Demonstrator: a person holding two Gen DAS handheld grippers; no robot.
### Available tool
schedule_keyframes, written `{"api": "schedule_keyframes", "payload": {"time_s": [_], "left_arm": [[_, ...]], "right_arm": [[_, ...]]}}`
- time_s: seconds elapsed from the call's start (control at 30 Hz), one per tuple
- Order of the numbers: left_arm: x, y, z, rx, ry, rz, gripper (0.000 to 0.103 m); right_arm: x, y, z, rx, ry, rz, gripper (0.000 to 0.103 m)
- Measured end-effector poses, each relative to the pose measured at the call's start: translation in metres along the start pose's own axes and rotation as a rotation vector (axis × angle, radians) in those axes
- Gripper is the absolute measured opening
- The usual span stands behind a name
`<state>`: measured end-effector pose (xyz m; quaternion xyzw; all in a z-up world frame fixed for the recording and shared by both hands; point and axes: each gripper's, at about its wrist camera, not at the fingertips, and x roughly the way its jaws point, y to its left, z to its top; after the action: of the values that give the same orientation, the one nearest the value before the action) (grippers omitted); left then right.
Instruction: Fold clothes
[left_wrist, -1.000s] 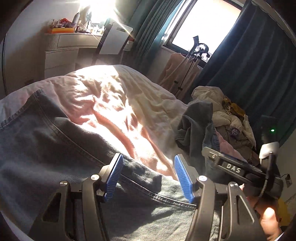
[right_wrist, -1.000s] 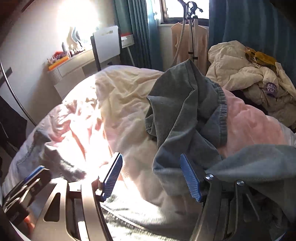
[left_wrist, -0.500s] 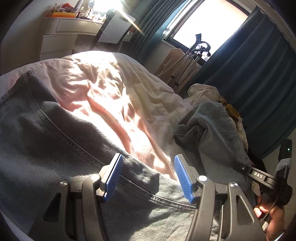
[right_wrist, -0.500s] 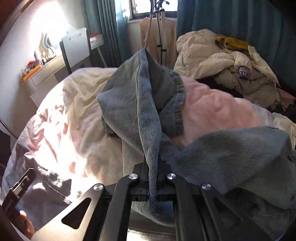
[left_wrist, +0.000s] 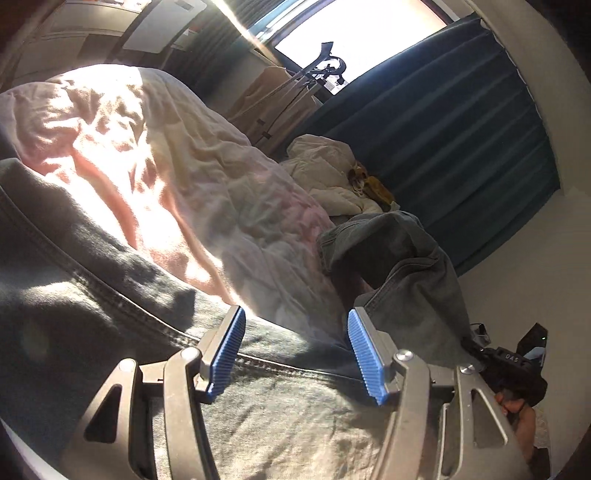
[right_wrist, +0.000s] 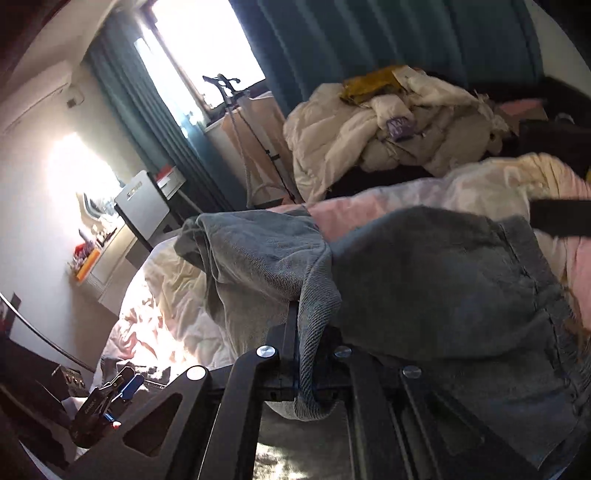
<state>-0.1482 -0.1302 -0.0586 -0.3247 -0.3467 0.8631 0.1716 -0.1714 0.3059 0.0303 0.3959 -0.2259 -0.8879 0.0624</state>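
In the left wrist view, the left gripper (left_wrist: 295, 350) has its jaws spread wide, and nothing sits between its blue ribbed pads (left_wrist: 228, 350). Directly beneath and ahead of the fingers lie the grey jeans (left_wrist: 110, 295), spread flat over the bed, with a stitched seam running across just in front of the pads. Beyond the jeans, further ahead, is the rumpled pink and cream duvet (left_wrist: 177, 177), brightly sunlit on its left part. To the right of the gripper another part of the jeans rises in a draped fold, pulled up toward the right gripper (left_wrist: 476, 350), which shows at the lower right edge. Far ahead and to the right, a pile of pale clothes (left_wrist: 328, 177) lies before the dark blue curtain (left_wrist: 443, 129).

In the right wrist view, the right gripper's jaws are pressed together on a fold of the jeans (right_wrist: 424, 288); the pinched denim edge hangs down between the fingers, while the rest bunches up and drapes ahead and to the right of the gripper. The duvet (right_wrist: 461, 192) shows past the denim. The left gripper (right_wrist: 118, 387) appears low on the left, over the sunlit bedding. Far ahead, the pile of clothes (right_wrist: 388, 129) rests in front of the curtain (right_wrist: 369, 44).
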Motion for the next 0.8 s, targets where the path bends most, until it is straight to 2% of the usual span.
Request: {"api": "schedule_keyframes", "payload": {"time_s": [0.07,0.17,0.27,0.3,0.43,0.53,0.6,0.67,0.73,0.8], "left_arm": [[0.005,-0.002,-0.004,-0.001,0.024,-0.032,0.059],[0.014,-0.004,-0.011,-0.005,0.065,-0.059,0.059],[0.024,-0.004,-0.015,-0.027,0.105,-0.071,0.059],[0.028,-0.005,-0.016,-0.034,0.115,-0.074,0.059],[0.040,-0.009,-0.026,-0.057,0.151,-0.124,0.059],[0.052,-0.011,-0.035,-0.119,0.190,-0.159,0.059],[0.057,-0.015,-0.037,-0.154,0.184,-0.163,0.059],[0.059,-0.019,-0.036,-0.199,0.164,-0.182,0.064],[0.071,-0.024,-0.033,-0.258,0.159,-0.229,0.072],[0.086,-0.030,-0.029,-0.319,0.154,-0.278,0.073]], "right_arm": [[0.007,-0.035,-0.013,0.075,0.045,-0.010,0.002],[0.026,-0.083,-0.036,0.269,0.134,0.044,0.003],[0.038,-0.107,-0.050,0.382,0.180,0.072,0.008],[0.040,-0.112,-0.052,0.407,0.182,0.071,0.012],[0.031,-0.116,-0.048,0.434,0.117,0.043,0.018],[0.018,-0.112,-0.043,0.409,0.049,0.021,0.021],[0.009,-0.112,-0.040,0.391,-0.003,-0.007,0.023],[0.001,-0.115,-0.035,0.381,-0.055,-0.057,0.033],[-0.004,-0.122,-0.029,0.388,-0.102,-0.068,0.049],[-0.006,-0.128,-0.027,0.392,-0.131,-0.080,0.054]]}}
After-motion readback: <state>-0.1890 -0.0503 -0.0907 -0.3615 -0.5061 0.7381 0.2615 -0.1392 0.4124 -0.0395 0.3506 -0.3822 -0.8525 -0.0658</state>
